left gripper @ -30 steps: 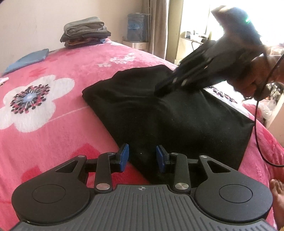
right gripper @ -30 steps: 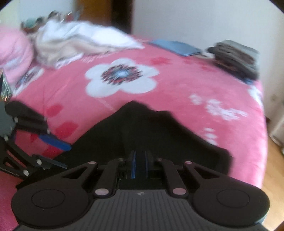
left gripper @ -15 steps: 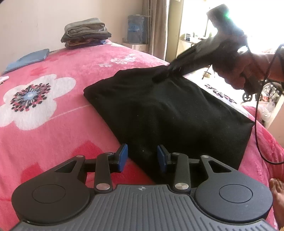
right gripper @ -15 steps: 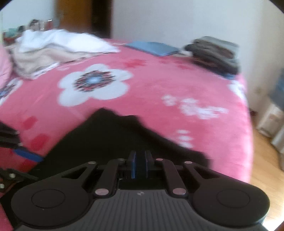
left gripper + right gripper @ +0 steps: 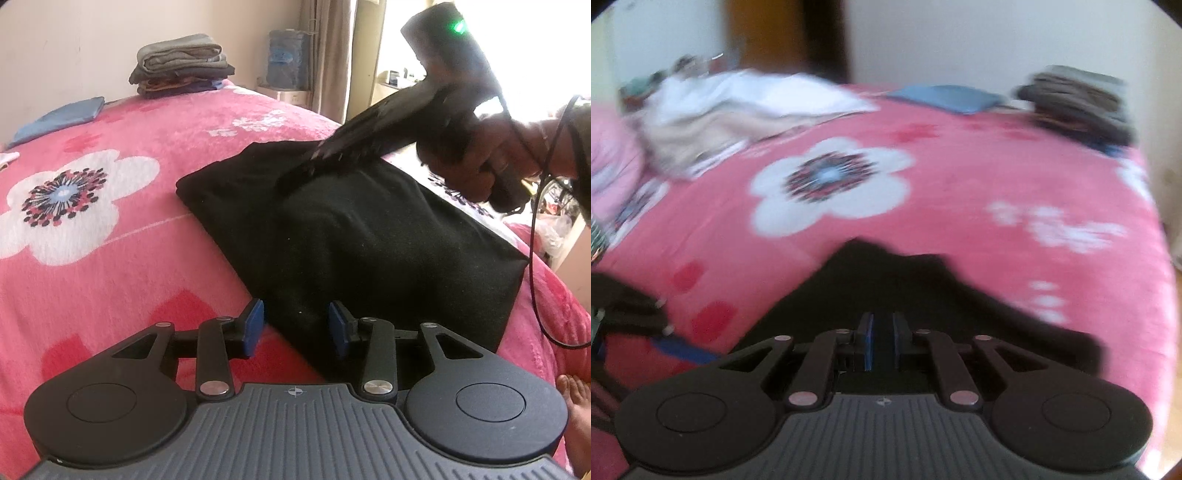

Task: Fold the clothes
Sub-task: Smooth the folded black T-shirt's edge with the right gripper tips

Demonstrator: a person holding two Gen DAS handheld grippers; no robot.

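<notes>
Black garment [image 5: 354,236], folded into a flat rectangle, lay on the pink flowered bed [image 5: 110,229], and everything else I placed against it. My left gripper [image 5: 296,324] hovered at the garment's near corner, jaws spread and widening a touch, blue pads [image 5: 255,325] either side of the cloth edge without pressing it; nothing was caught between them. My right gripper [image 5: 882,345] came down at the garment's far edge, held in my hand [image 5: 506,162], with a cable [image 5: 535,221] trailing off beside the garment's right corner. Its jaws were drawn nearly together with a narrow dark slot between the pads; black cloth lay right under them, but the blur in the right wrist view kept me from telling whether they pinched a fold. Beyond the garment, by the wall, sat a stack of folded clothes [image 5: 181,66], and to the left of that a flat blue piece [image 5: 59,120]. A big white flower print [image 5: 70,199] lay left of the garment. From the right wrist view, a loose heap of pale laundry [image 5: 738,110] sat well away past the flower.
</notes>
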